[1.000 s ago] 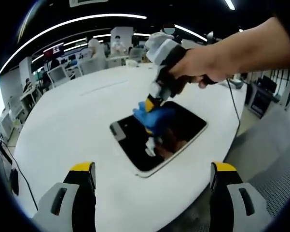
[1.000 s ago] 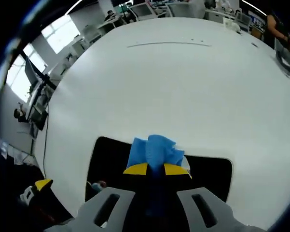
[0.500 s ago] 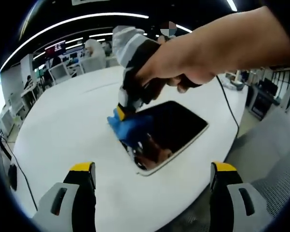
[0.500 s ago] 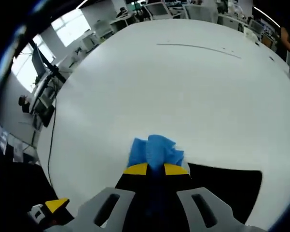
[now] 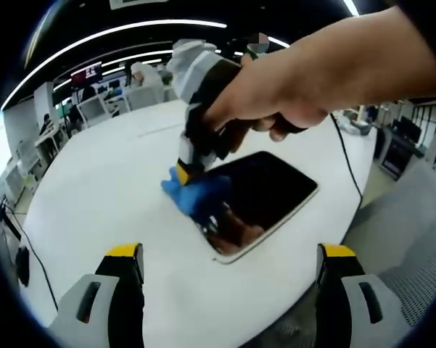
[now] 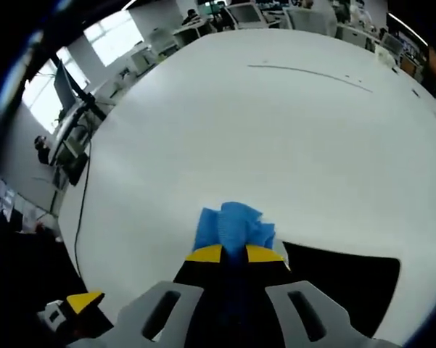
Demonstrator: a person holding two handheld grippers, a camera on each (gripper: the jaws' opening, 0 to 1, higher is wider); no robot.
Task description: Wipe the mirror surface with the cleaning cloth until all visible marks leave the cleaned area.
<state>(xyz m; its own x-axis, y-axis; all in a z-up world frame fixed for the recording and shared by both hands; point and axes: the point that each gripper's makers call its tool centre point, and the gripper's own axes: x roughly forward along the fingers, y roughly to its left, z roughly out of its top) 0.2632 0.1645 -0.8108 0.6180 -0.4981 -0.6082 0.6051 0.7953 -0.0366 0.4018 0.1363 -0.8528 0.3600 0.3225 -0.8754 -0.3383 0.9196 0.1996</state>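
A dark rectangular mirror (image 5: pixel 265 192) with a pale frame lies flat on the white table (image 5: pixel 94 188). In the left gripper view, a person's hand (image 5: pixel 297 87) holds my right gripper (image 5: pixel 181 172), which presses a blue cleaning cloth (image 5: pixel 196 194) onto the mirror's far-left corner. In the right gripper view my right gripper (image 6: pixel 233 254) is shut on the blue cloth (image 6: pixel 233 225), with the mirror (image 6: pixel 348 283) to its right. My left gripper (image 5: pixel 231 254) hovers open near the table's edge, short of the mirror, with nothing between its yellow-tipped fingers (image 5: pixel 123 254).
A cable (image 5: pixel 348 167) runs across the table to the right of the mirror. Desks, chairs and monitors (image 5: pixel 94 101) stand beyond the table. The left gripper's tip (image 6: pixel 76 304) shows at the lower left of the right gripper view.
The right gripper has dragged the cloth from the mirror's middle to its far-left corner. In the last half second it barely moved. The left gripper stayed put.
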